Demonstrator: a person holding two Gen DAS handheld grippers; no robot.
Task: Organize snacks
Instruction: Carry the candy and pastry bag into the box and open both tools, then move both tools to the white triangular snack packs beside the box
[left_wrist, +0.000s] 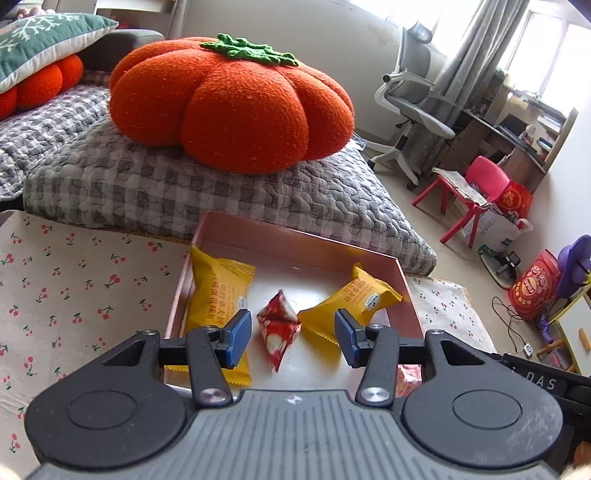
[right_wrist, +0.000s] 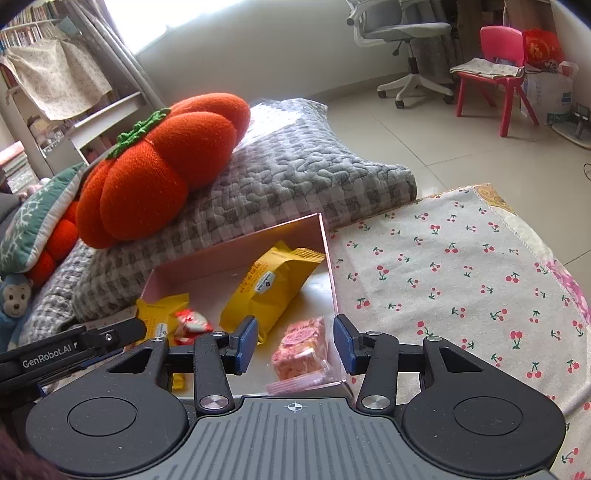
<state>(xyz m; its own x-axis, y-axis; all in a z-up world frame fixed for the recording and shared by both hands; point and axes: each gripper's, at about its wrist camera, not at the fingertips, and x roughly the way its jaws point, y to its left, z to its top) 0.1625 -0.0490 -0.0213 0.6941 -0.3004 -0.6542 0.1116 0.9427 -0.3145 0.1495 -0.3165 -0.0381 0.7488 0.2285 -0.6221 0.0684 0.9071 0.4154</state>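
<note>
Four wrapped snacks lie in the shallow pink cardboard box (left_wrist: 295, 240) on the cherry-print cloth over the bench (left_wrist: 74, 288): two yellow foil packets (left_wrist: 216, 291) (left_wrist: 354, 299), a small red-and-white triangular candy (left_wrist: 279, 325) between them, and a pink crumbly bar in clear wrap (right_wrist: 301, 347) near the box's right wall. Both tongs are spread with nothing pinched, the left tongs (left_wrist: 293, 338) above the triangular candy and the right tongs (right_wrist: 295, 343) above the pink bar, neither snack touched by the blue pads. Behind the box, an orange pumpkin-shaped plush cushion (left_wrist: 229, 103) rests on a grey quilted checked blanket (left_wrist: 184, 188).
</note>
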